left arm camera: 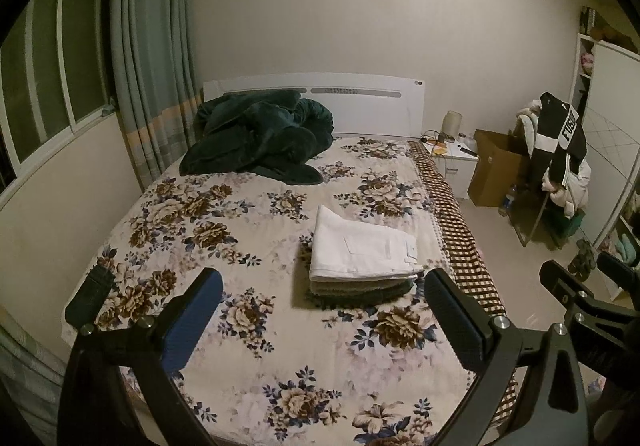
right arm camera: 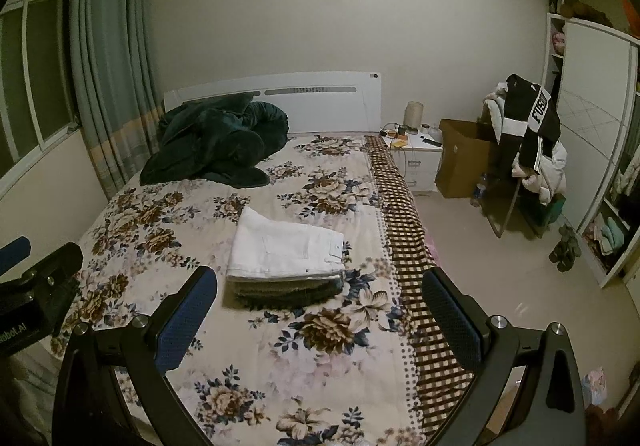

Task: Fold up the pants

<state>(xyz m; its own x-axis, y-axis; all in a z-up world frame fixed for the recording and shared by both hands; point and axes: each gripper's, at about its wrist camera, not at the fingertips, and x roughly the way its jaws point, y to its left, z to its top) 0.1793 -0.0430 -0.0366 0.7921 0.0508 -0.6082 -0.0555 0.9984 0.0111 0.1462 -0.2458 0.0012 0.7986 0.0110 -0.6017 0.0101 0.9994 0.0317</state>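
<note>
White pants (left arm camera: 362,248) lie folded flat on top of a stack of folded darker garments (left arm camera: 360,292) on the floral bed sheet (left arm camera: 192,230). They also show in the right wrist view (right arm camera: 286,248). My left gripper (left arm camera: 324,320) is open and empty, held above the near part of the bed, short of the stack. My right gripper (right arm camera: 320,318) is open and empty, also held back from the stack. The right gripper shows at the right edge of the left wrist view (left arm camera: 580,278), and the left gripper shows at the left edge of the right wrist view (right arm camera: 36,262).
A dark green blanket (left arm camera: 260,137) is heaped at the headboard. A checked cover (left arm camera: 460,238) runs along the bed's right edge. A nightstand (left arm camera: 454,157), a cardboard box (left arm camera: 496,169), a clothes-laden chair (left arm camera: 556,149) and a wardrobe (left arm camera: 608,117) stand on the right. Curtains (left arm camera: 152,57) hang at the left.
</note>
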